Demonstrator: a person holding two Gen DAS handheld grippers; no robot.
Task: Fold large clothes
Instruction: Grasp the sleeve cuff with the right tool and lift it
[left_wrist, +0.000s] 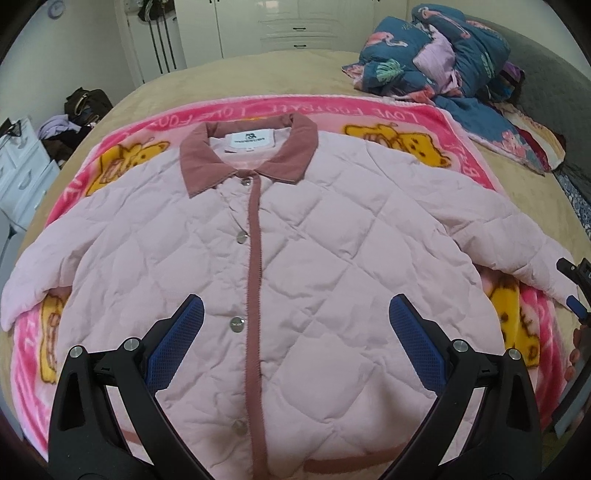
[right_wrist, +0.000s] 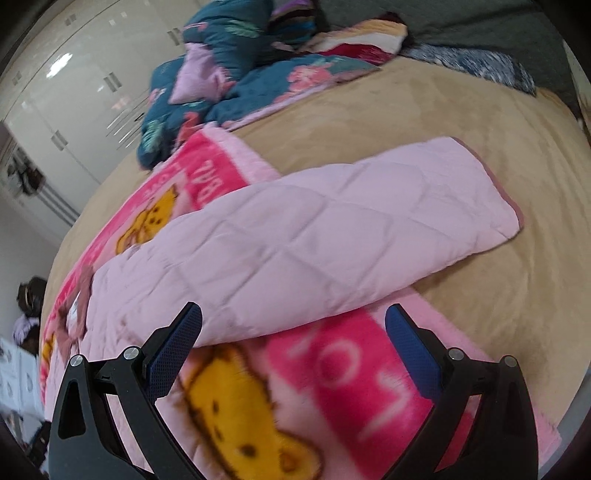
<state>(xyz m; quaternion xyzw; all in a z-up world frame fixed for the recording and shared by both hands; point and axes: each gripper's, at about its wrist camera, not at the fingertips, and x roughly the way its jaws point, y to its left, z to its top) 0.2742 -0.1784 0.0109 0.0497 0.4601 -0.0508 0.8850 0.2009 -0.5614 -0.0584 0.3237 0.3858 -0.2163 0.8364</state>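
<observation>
Pre-fold: quilted pink jacket flat on bed, both grippers wide, empty; next, right gripper takes sleeve.

Jacket hem — cut off below; label lettering — illegible.

Pale pink diamond-quilted jacket with dusty-rose collar lies on a hot-pink blanket printed with yellow bears.

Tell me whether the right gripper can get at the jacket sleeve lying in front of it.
Probably yes. The right gripper is open and empty, and the sleeve lies flat across the blanket and bedspread just ahead, with nothing over it or between them.
</observation>
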